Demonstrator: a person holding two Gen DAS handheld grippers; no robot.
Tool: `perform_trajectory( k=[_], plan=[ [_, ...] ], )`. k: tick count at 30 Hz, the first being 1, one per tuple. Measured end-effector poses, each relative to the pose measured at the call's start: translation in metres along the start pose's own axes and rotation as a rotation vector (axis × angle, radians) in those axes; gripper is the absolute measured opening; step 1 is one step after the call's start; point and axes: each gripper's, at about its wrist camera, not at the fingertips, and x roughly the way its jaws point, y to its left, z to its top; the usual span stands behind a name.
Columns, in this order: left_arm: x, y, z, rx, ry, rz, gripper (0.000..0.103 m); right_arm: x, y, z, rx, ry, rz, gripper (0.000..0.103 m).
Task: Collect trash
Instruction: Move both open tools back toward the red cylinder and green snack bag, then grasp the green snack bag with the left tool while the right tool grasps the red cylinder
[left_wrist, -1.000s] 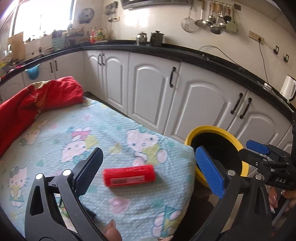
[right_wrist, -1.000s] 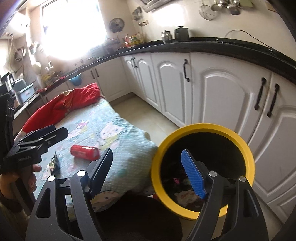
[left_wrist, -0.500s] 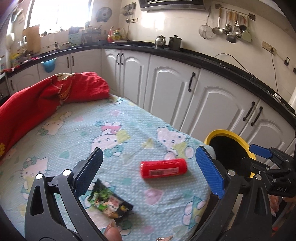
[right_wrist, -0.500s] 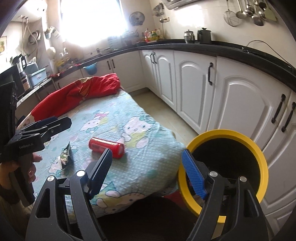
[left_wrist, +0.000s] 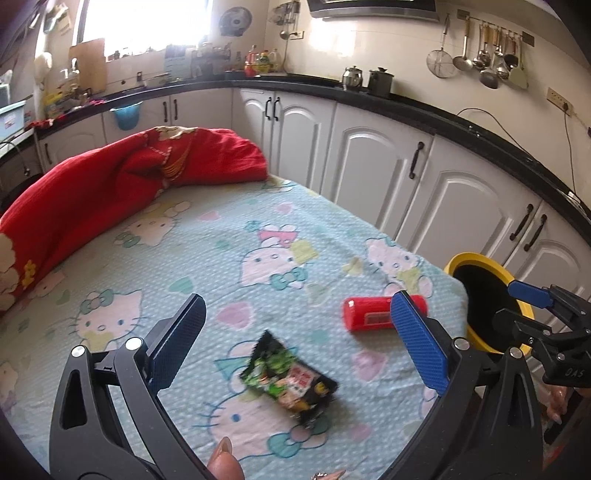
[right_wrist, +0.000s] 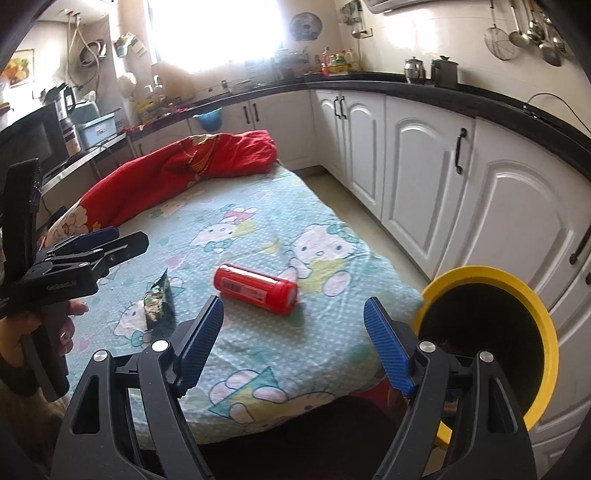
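Red and cylindrical, the can (right_wrist: 255, 288) lies beside a crinkly snack wrapper (left_wrist: 290, 380) near the bed's (right_wrist: 332, 343) corner, below your left gripper (left_wrist: 295, 343) and right gripper (right_wrist: 293, 341), fingers spread, empty.

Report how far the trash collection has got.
Done: nothing can be confirmed; the yellow-rimmed bin beside the bed is too dark inside to read. In hand: nothing. The left gripper and right gripper are both open and empty above the bedsheet. Left: the red can lying on its side and the snack wrapper both remain on the sheet.
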Motion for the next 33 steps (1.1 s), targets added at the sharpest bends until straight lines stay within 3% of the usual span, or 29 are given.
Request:
perform_trajectory(
  k=[13, 21, 30, 33],
  plan=[
    [-0.001, 0.022, -0.016, -0.014, 0.041, 0.03, 0.092, 0.027, 0.026, 0.003, -0.107, 0.038, 0.037, 0.076],
    [0.01, 0.031, -0.032, -0.055, 0.116, 0.02, 0.092, 0.063, 0.026, 0.012, -0.17, 0.092, 0.038, 0.078],
    [0.025, 0.034, -0.05, -0.144, 0.207, -0.072, 0.092, 0.105, 0.024, 0.013, -0.259, 0.171, 0.036, 0.078],
    [0.03, 0.03, -0.055, -0.165, 0.226, -0.108, 0.087, 0.114, 0.024, 0.014, -0.271, 0.186, 0.04, 0.078]
  ],
)
